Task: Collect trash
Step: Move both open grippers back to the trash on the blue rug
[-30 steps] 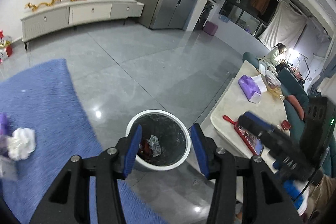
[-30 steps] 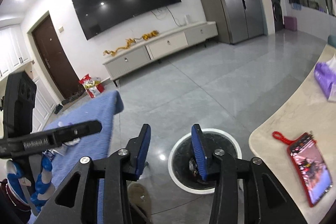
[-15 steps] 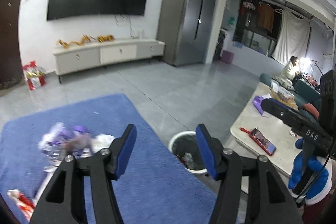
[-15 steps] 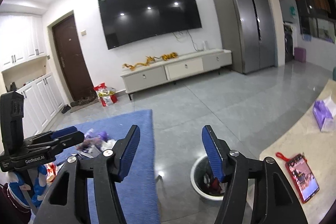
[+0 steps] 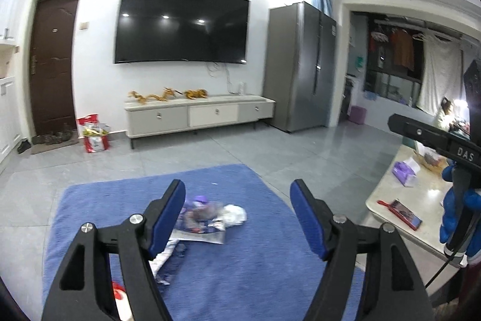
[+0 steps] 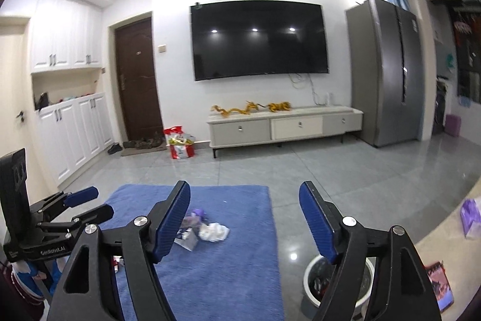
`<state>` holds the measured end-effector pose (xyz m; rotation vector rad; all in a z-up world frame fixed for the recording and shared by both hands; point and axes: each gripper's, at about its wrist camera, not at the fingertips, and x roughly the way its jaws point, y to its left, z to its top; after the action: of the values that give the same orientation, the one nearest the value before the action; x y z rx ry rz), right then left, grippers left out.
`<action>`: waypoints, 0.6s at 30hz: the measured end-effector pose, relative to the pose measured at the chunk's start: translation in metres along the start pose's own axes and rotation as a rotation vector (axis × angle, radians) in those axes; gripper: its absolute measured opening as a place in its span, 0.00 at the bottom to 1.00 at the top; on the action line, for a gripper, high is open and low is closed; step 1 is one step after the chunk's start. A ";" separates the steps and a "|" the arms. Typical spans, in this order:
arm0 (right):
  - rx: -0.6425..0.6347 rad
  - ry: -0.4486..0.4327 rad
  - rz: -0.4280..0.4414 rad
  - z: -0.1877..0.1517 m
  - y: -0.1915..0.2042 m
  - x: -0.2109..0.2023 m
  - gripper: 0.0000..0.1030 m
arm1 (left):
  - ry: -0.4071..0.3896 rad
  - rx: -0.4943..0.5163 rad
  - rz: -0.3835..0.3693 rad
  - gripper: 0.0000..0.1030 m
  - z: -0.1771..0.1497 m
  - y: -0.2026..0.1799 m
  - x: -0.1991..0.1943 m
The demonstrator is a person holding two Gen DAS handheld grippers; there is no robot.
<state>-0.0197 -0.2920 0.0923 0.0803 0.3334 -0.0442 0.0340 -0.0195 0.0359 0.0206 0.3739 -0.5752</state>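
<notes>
A small pile of trash lies on the blue rug: a crumpled white tissue, purple wrappers and a silvery wrapper. My left gripper hangs above and short of the pile, its jaws opening with nothing between them. The right gripper is likewise opening and empty, aimed over the same rug and tissue. The white-rimmed bin with a dark liner stands on the floor, partly hidden behind the right finger. In the right wrist view the left gripper shows at the left.
A pale table at the right carries a red-cased phone and a purple tissue pack. A blue-gloved hand holds the right gripper there. A low TV cabinet, a fridge and grey tiled floor lie beyond.
Both views have swung up and away from the bin to the rug with the trash pile. Both pairs of jaws have spread wider. The bin has left the left wrist view.
</notes>
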 end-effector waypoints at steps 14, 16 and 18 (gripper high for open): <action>-0.014 0.046 0.137 -0.038 0.019 0.032 0.73 | 0.105 -0.123 0.289 0.69 -0.030 0.099 -0.055; -0.010 0.066 0.152 -0.044 0.021 0.041 0.73 | 0.137 -0.147 0.332 0.69 -0.040 0.113 -0.061; -0.003 0.092 0.169 -0.052 0.023 0.051 0.73 | 0.171 -0.179 0.372 0.69 -0.054 0.130 -0.066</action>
<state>0.0126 -0.2664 0.0285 0.1074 0.4172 0.1281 0.0339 0.1311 -0.0018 -0.0322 0.5724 -0.1710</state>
